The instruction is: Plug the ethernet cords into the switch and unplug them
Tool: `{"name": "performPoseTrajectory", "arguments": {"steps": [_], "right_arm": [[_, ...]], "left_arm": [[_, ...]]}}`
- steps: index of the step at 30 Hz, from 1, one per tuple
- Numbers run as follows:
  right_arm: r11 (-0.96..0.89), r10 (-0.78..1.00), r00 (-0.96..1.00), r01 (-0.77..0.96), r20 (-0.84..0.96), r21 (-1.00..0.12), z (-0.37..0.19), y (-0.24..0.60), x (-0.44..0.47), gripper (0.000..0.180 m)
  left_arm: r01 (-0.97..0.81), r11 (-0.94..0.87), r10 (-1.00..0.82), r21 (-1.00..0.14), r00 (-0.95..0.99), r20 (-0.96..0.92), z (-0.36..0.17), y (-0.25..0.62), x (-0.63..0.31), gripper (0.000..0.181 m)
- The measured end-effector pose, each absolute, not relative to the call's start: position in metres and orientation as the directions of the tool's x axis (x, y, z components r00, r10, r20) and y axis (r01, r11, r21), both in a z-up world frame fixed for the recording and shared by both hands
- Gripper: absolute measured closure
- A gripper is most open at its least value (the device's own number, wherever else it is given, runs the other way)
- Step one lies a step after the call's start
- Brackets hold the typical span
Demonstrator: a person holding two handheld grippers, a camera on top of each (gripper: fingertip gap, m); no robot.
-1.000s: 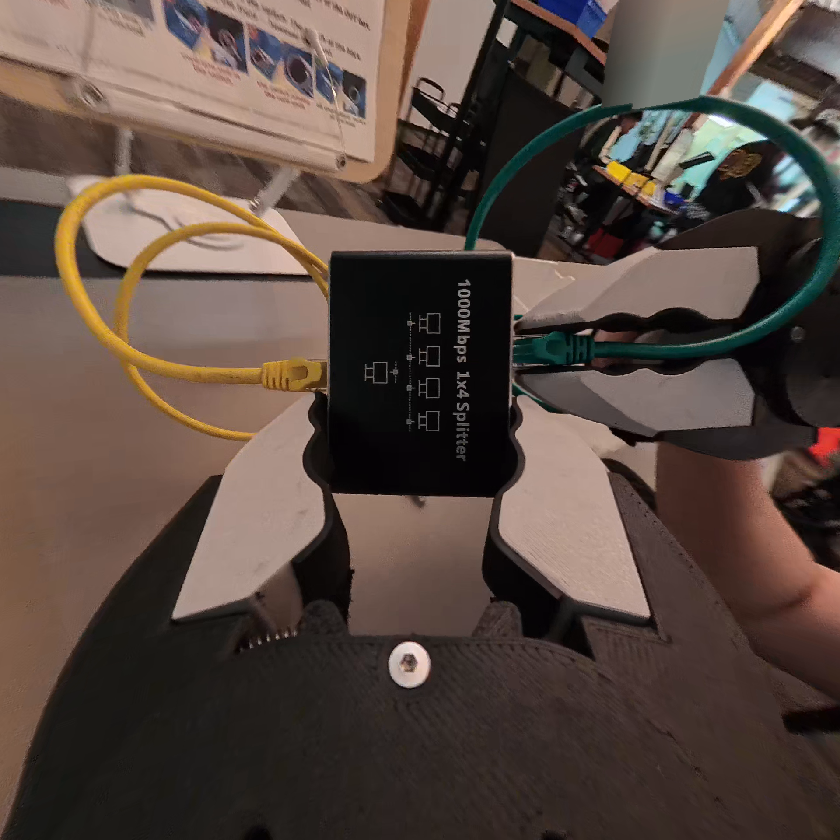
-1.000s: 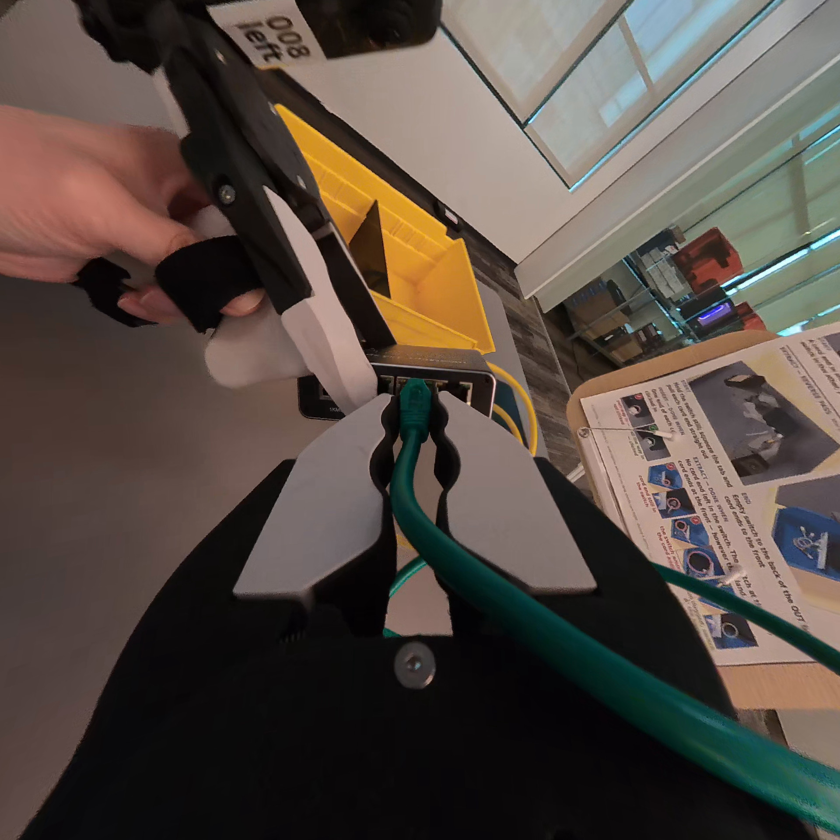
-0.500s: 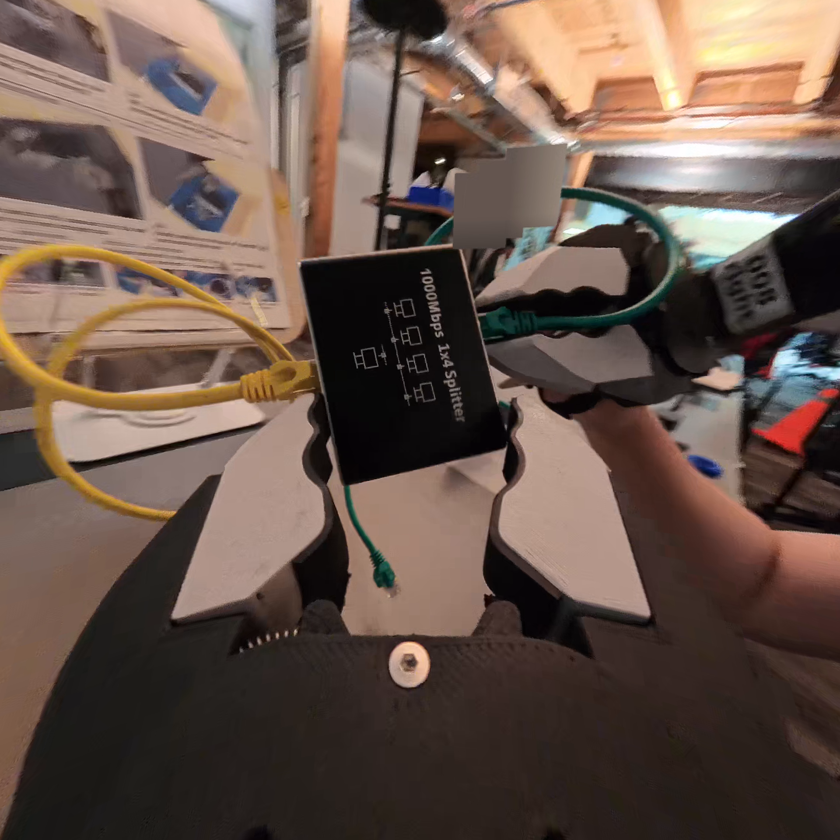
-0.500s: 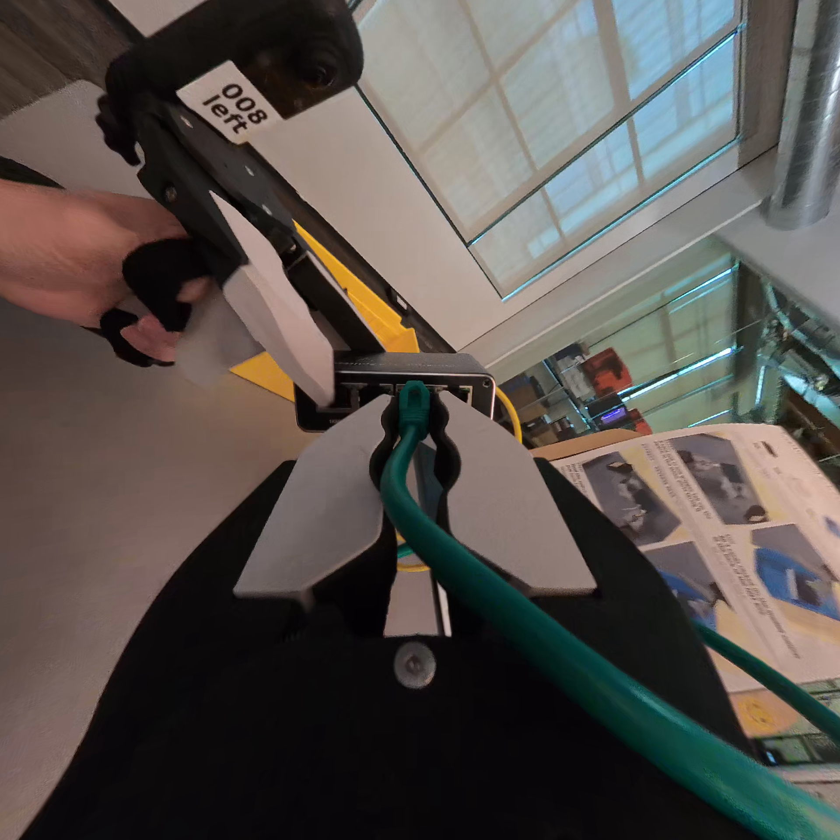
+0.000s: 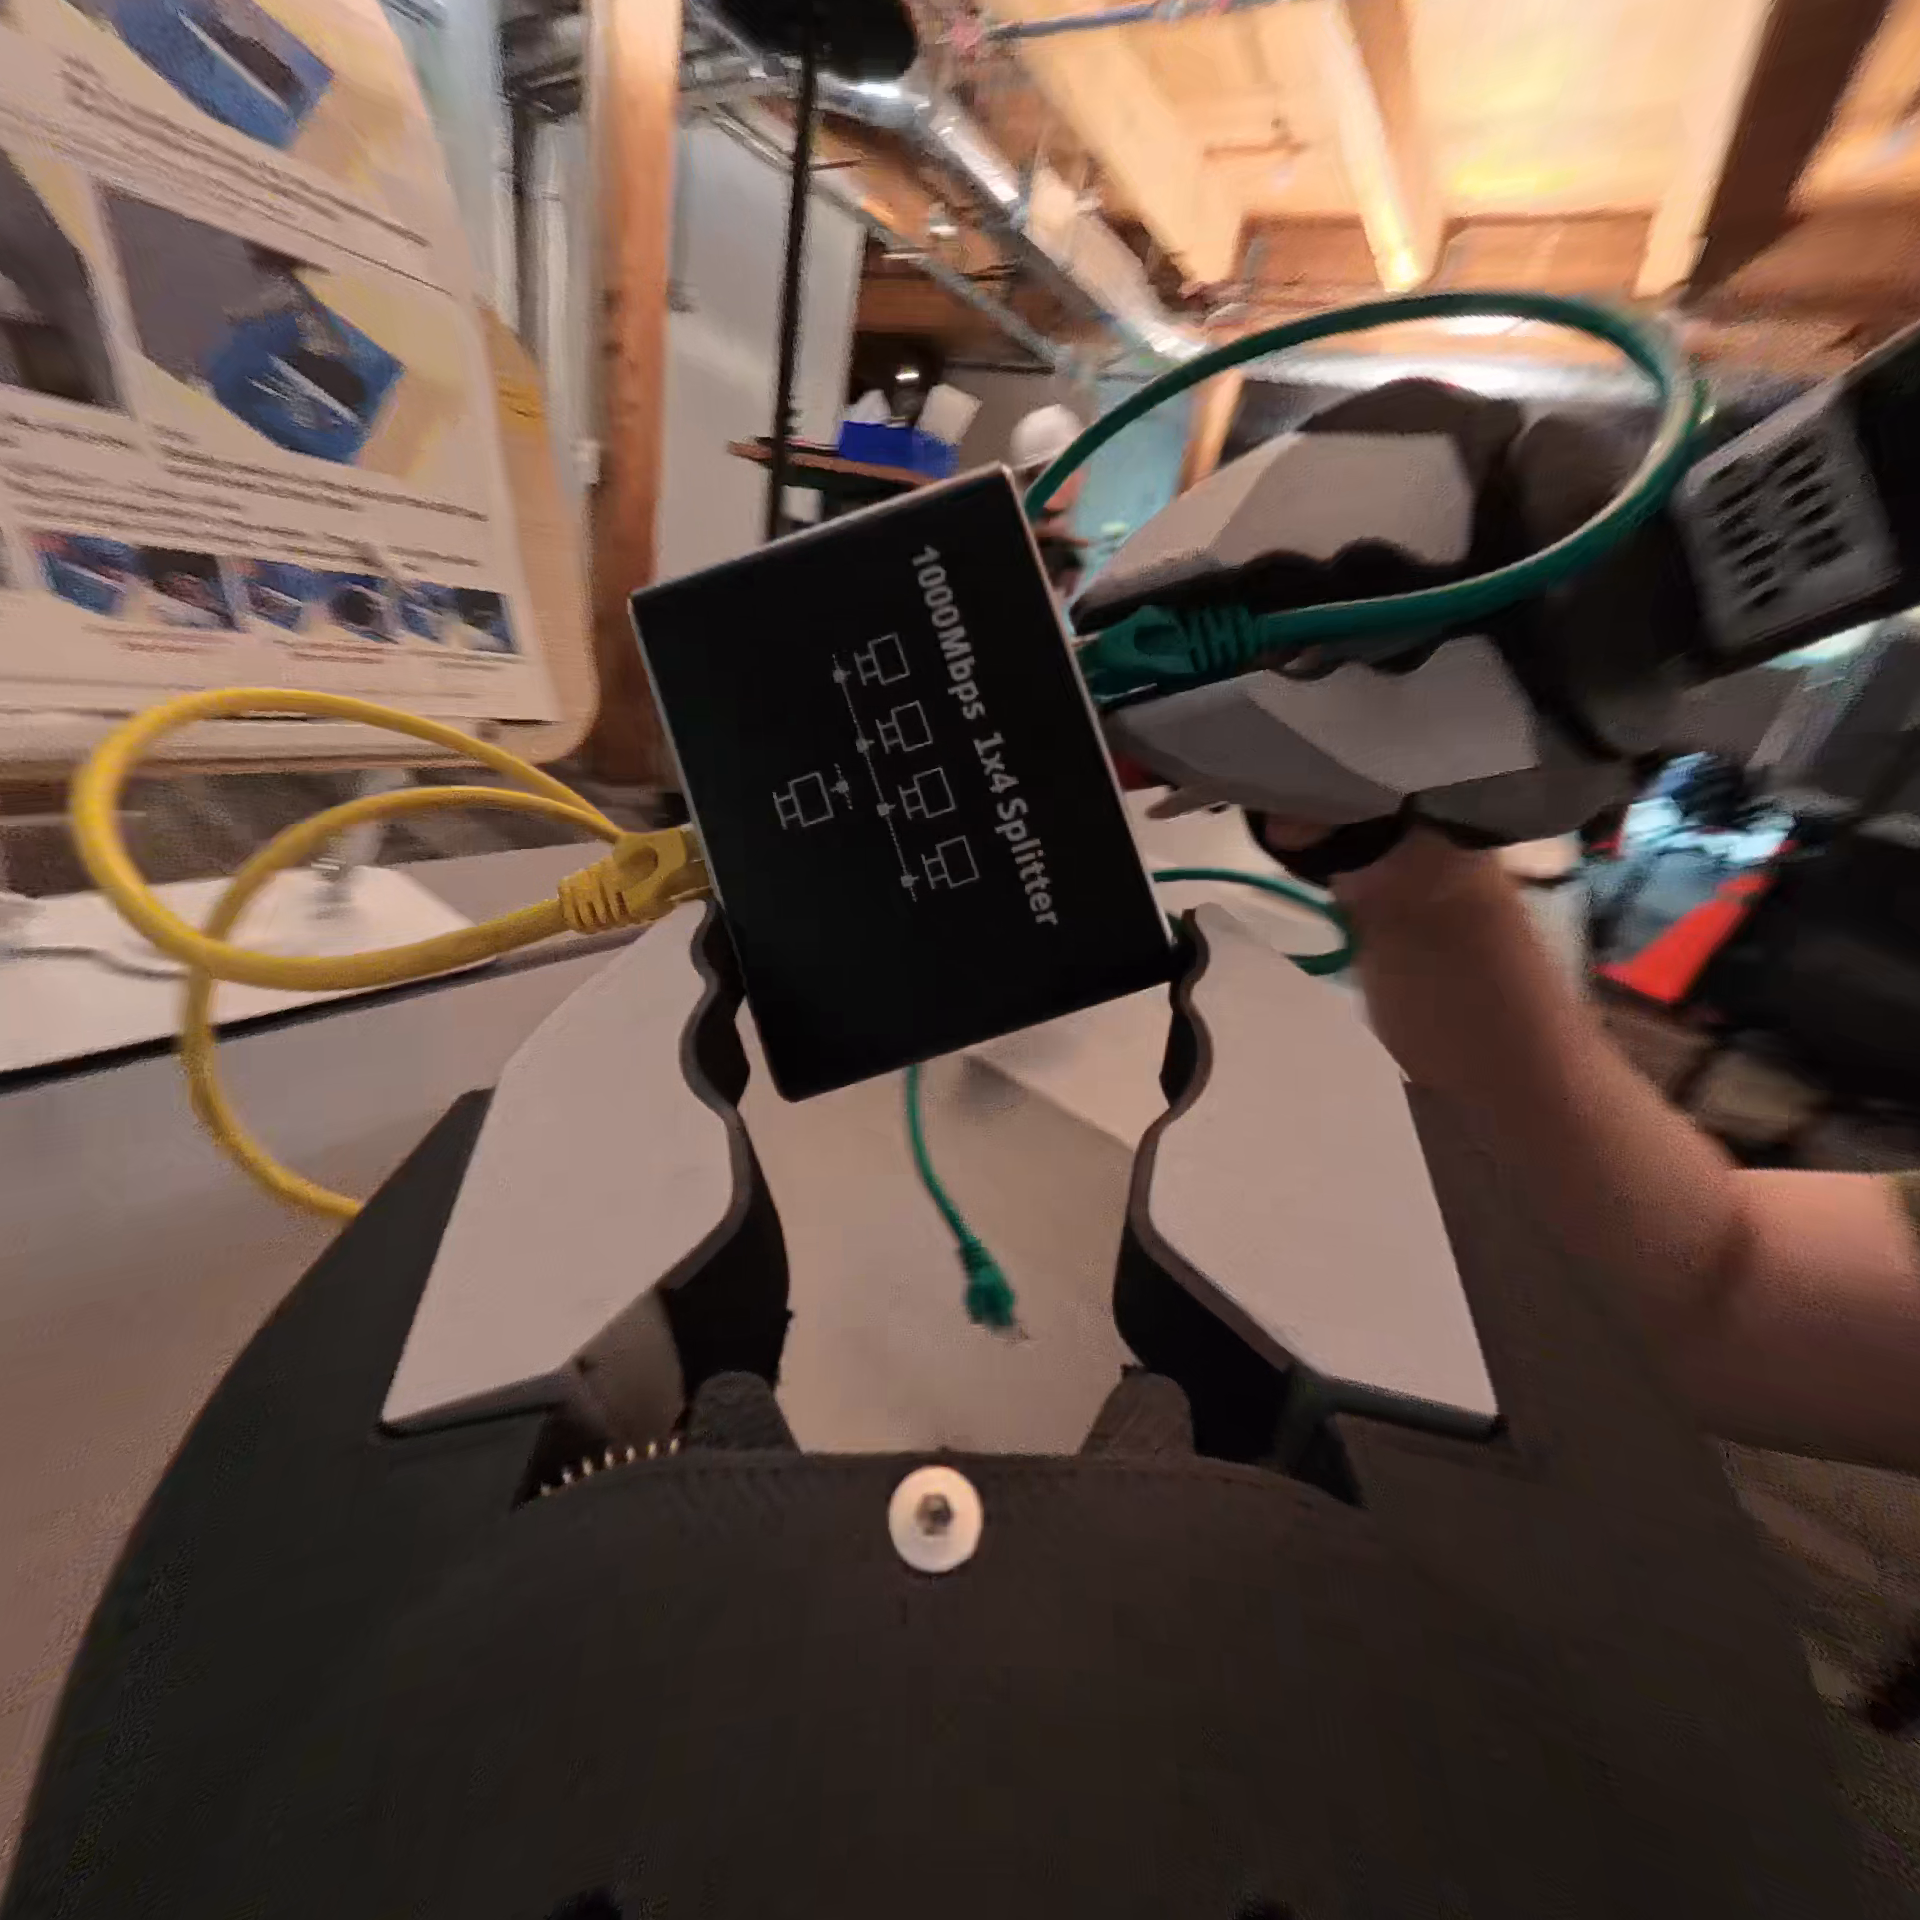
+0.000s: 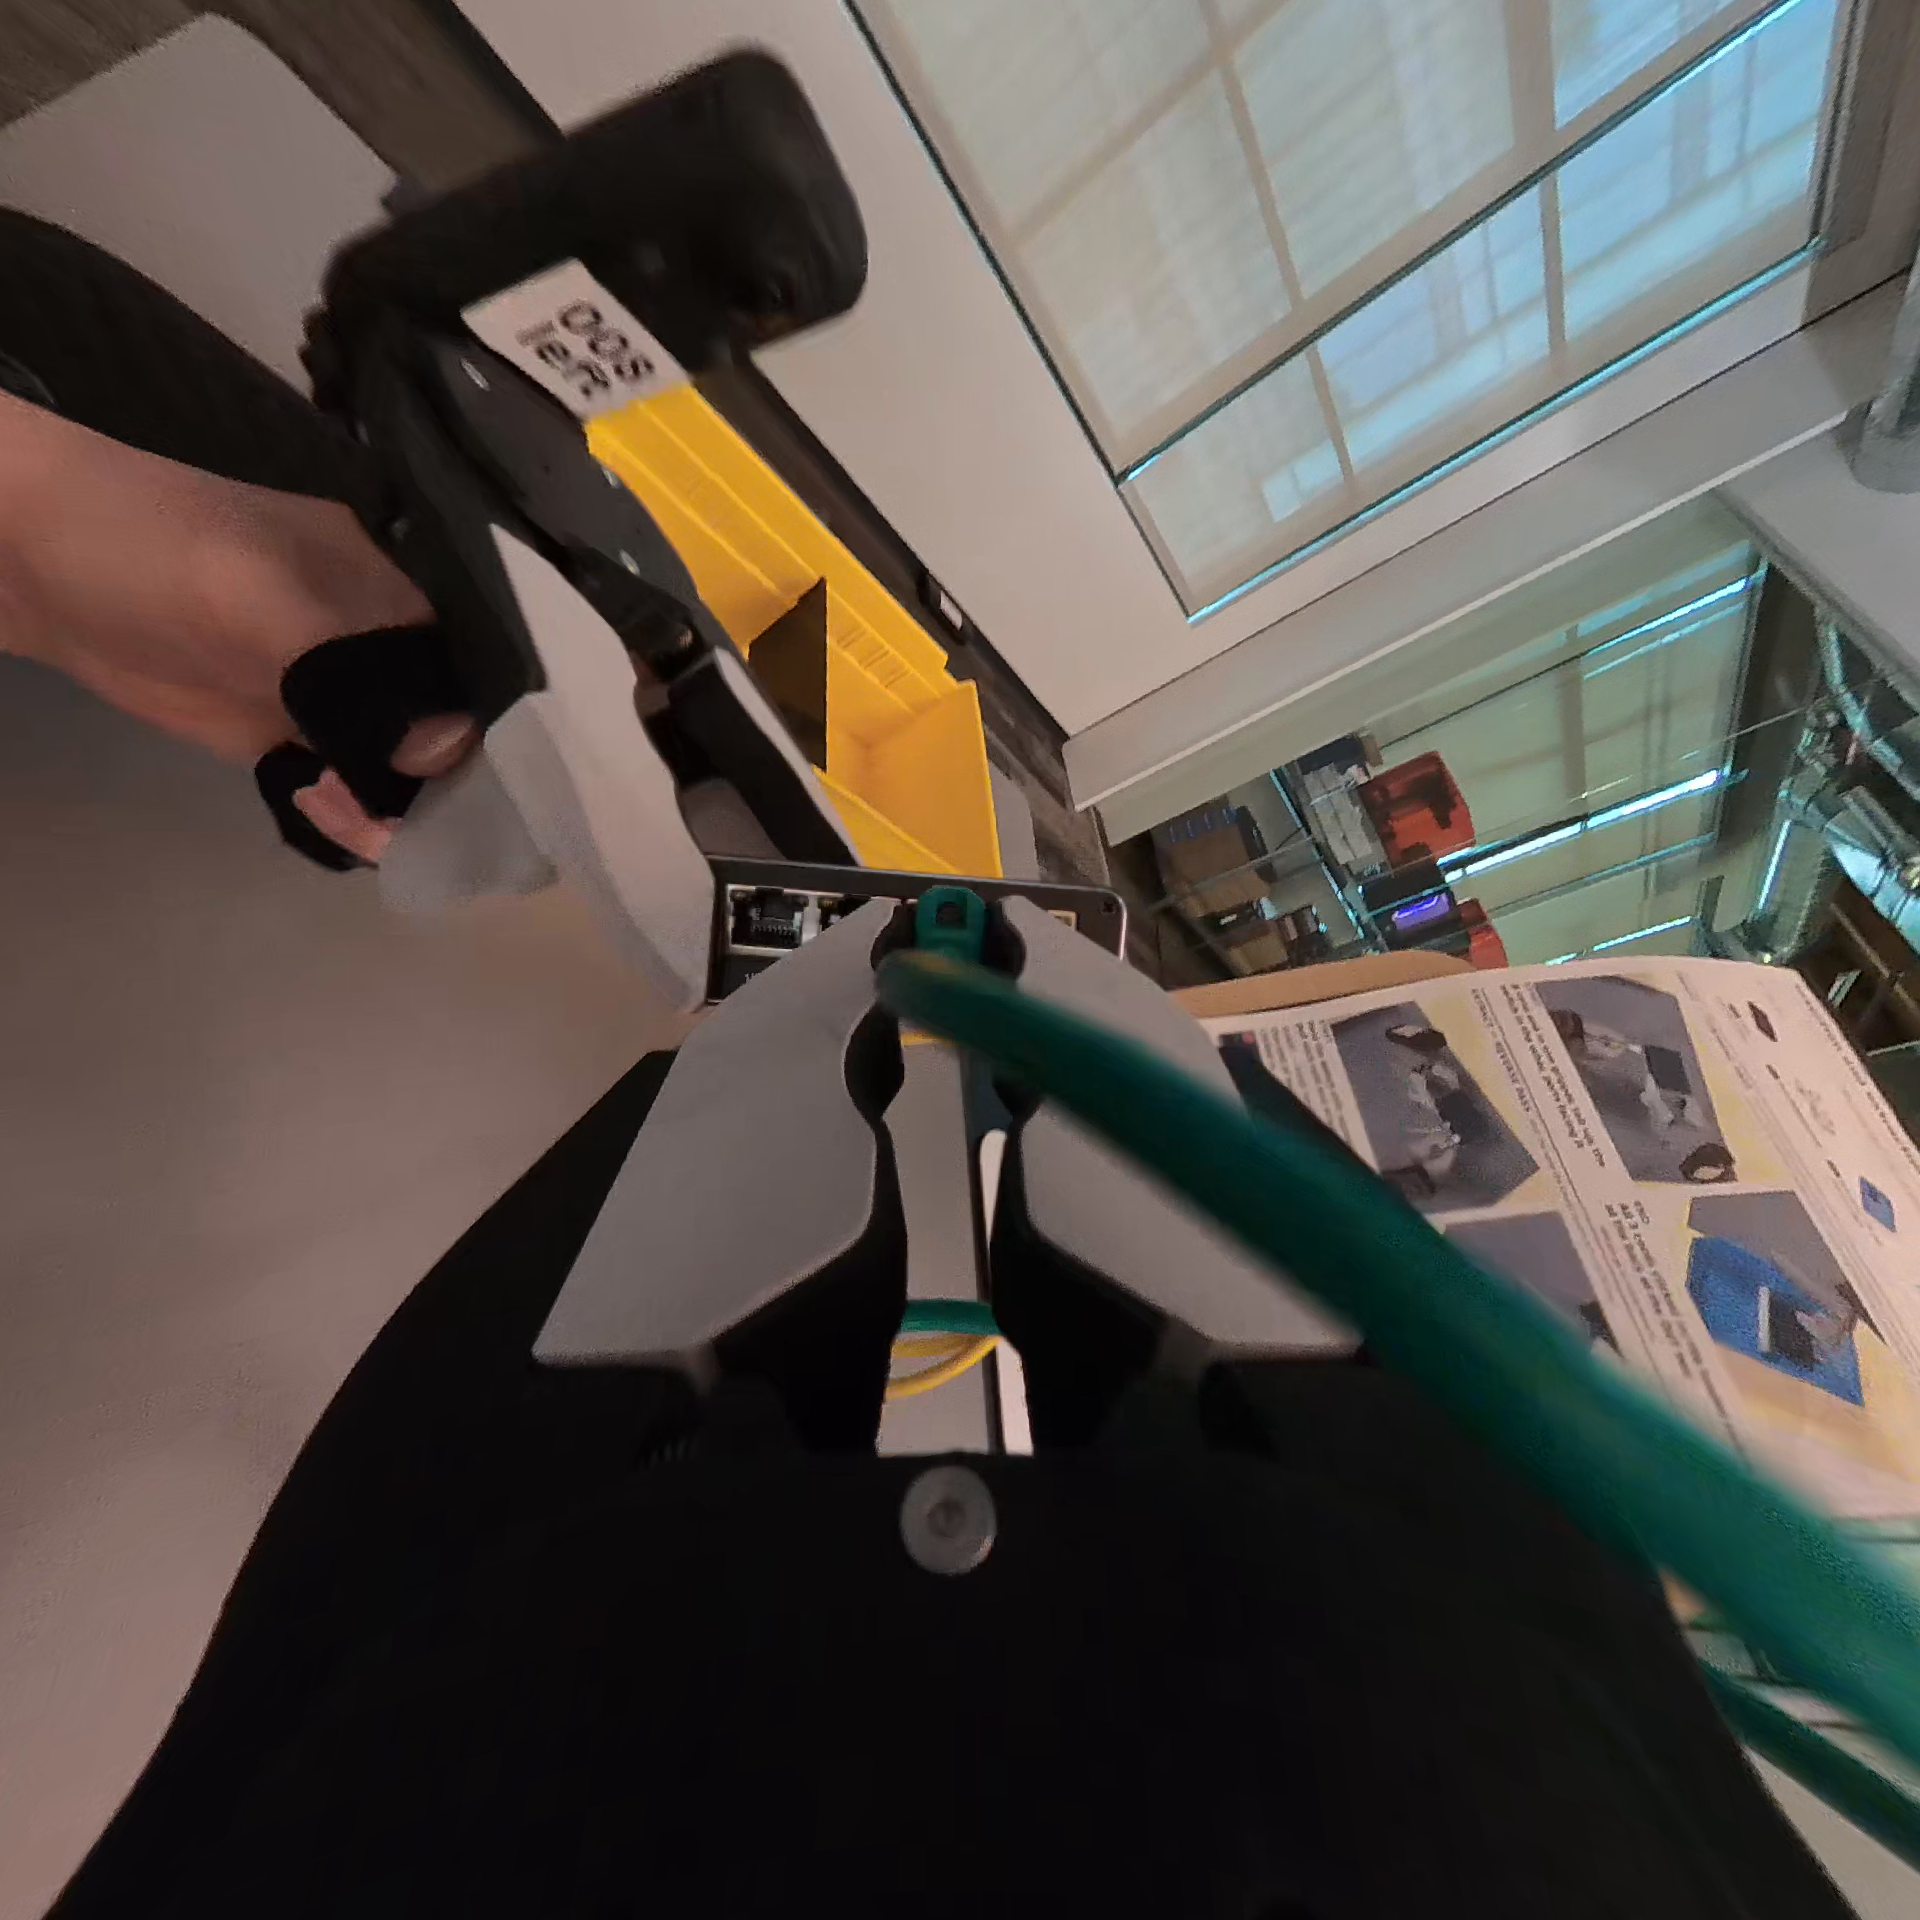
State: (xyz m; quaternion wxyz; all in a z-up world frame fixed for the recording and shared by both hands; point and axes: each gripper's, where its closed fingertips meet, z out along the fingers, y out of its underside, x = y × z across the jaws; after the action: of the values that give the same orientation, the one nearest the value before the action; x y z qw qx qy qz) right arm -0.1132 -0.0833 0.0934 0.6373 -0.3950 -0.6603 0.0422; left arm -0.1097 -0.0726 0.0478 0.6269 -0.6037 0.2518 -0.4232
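The left gripper (image 5: 940,956) clamps the black switch (image 5: 894,779) between its pale fingers (image 5: 582,1143), holding it tilted. The right gripper (image 5: 1101,665) meets the switch's right edge, closed on the green cord's plug (image 5: 1153,644), a bare forearm (image 5: 1558,1174) trailing behind it.

A pale grey table (image 5: 94,1299) carries a white stand base (image 5: 239,925) and a yellow bin (image 6: 831,665).
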Motion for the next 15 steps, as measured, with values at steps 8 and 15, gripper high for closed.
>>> {"name": "performPoseTrajectory", "arguments": {"steps": [8,15], "right_arm": [[0.655,0.571,0.123,0.527,0.811,-0.541,0.09,-0.078,-0.111,0.166],[0.666,0.518,0.141,0.552,0.844,-0.501,0.1,-0.09,-0.112,0.162]], "left_arm": [[0.285,-0.015,-0.769,-0.958,0.609,0.194,0.05,-0.07,-0.113,0.103],[0.358,0.074,-0.747,-0.931,0.639,0.186,0.059,-0.081,-0.117,0.104]]}}
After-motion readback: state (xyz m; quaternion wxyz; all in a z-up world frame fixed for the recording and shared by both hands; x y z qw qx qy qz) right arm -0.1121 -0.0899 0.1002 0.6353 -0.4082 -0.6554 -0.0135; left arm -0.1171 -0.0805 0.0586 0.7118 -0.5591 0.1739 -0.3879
